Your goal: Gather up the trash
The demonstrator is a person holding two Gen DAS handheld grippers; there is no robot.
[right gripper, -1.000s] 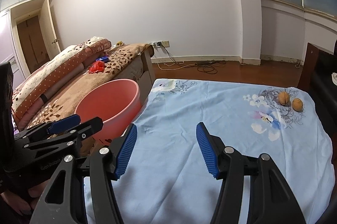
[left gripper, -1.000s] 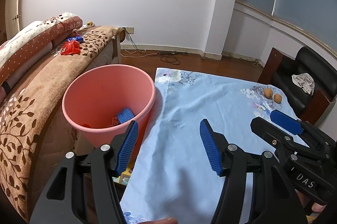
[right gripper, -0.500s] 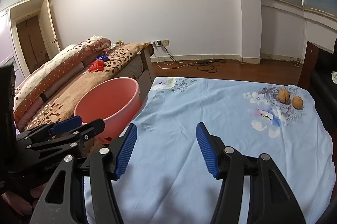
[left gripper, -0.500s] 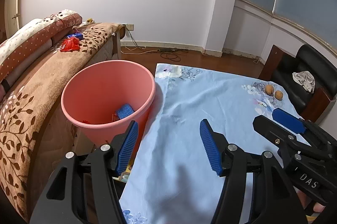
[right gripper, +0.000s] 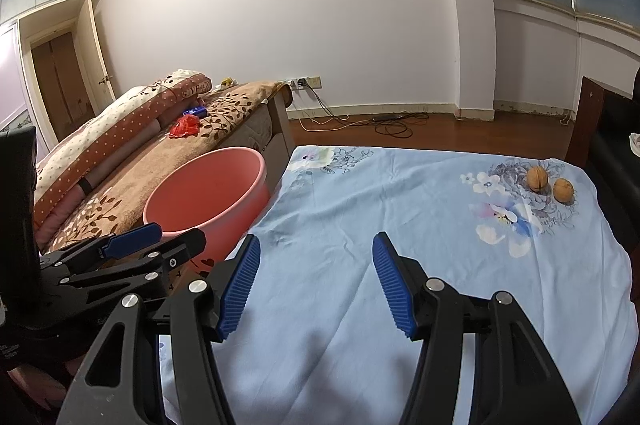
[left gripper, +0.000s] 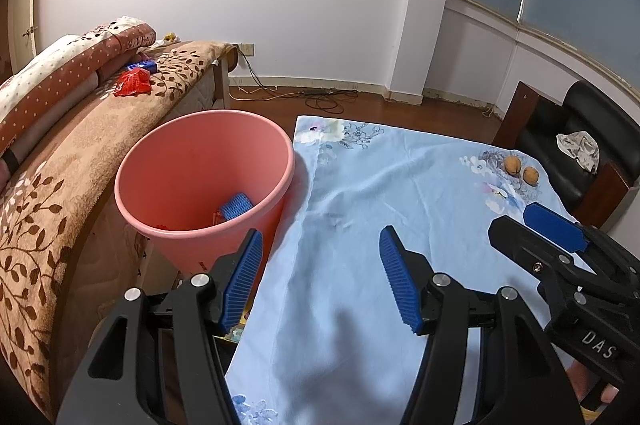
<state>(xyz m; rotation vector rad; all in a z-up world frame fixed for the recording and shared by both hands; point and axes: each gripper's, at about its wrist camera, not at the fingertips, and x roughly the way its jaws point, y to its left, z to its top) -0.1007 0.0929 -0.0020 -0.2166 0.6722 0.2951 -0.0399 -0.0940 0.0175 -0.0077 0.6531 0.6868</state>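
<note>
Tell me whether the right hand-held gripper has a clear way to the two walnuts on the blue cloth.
Probably yes. The right hand-held gripper stands open and empty, and only bare blue cloth lies between it and the two walnuts at the far right corner.

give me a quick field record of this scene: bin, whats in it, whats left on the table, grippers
bin: pink bucket, on the floor between the sofa and the table
bin contents: a blue ridged piece and red scraps, partly hidden
table cover: light blue floral cloth
on table: two walnuts, far right corner, side by side
sofa: red wrapper and blue packet
left gripper: open, empty
right gripper: open, empty
</note>
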